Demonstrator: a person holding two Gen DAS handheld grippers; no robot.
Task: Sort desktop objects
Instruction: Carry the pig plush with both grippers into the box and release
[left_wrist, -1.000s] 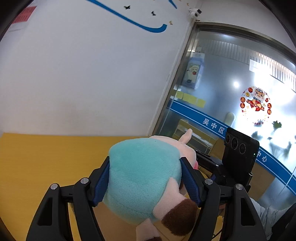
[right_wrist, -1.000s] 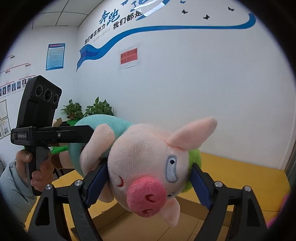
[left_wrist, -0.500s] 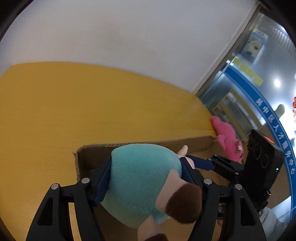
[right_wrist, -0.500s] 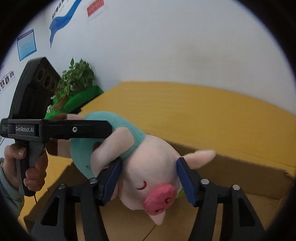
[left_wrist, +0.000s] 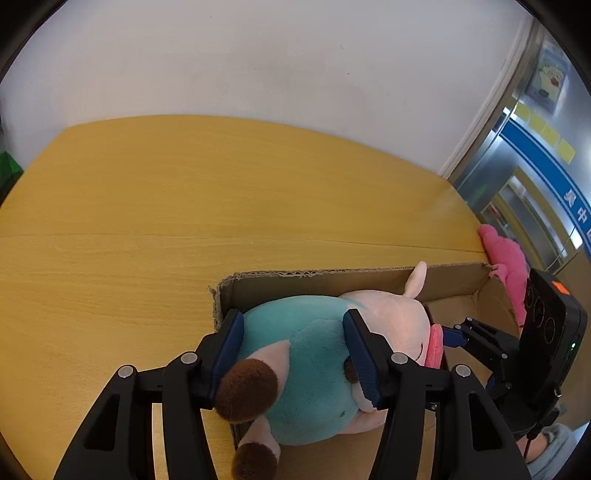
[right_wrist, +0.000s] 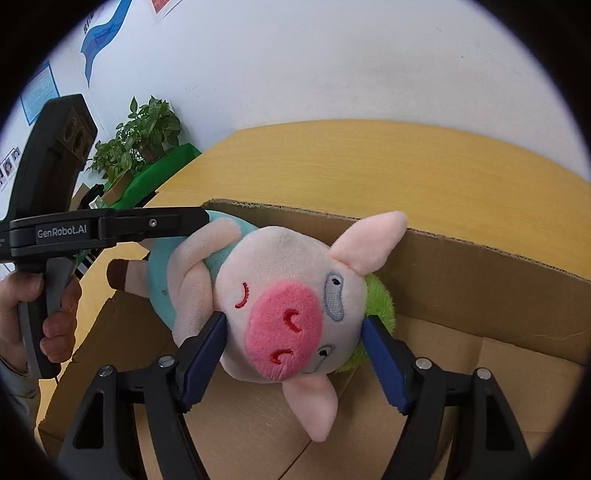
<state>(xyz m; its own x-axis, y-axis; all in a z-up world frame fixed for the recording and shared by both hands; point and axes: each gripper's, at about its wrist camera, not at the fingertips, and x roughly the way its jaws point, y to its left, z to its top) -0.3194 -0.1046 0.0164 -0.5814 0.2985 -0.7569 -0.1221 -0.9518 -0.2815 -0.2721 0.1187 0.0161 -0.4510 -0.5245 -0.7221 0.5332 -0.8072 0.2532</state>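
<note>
A plush pig (left_wrist: 314, 354) with a teal body and pink head hangs over an open cardboard box (left_wrist: 332, 280) on the yellow table (left_wrist: 147, 221). My left gripper (left_wrist: 293, 347) is shut on its teal body. My right gripper (right_wrist: 295, 339) is shut on its pink head (right_wrist: 288, 295); a green plush patch (right_wrist: 378, 299) shows behind the head. The box (right_wrist: 480, 280) fills the lower right wrist view, and the pig is low between its walls. The right gripper also shows in the left wrist view (left_wrist: 458, 334).
A pink plush toy (left_wrist: 506, 266) lies on the table just beyond the box's far right corner. Potted plants (right_wrist: 144, 136) on a green surface stand off the table's far left. A white wall is behind the table, and a glass door to the right.
Both grippers have tilted down and lowered the pig from above the table into the cardboard box. Both grips stayed shut on it.
</note>
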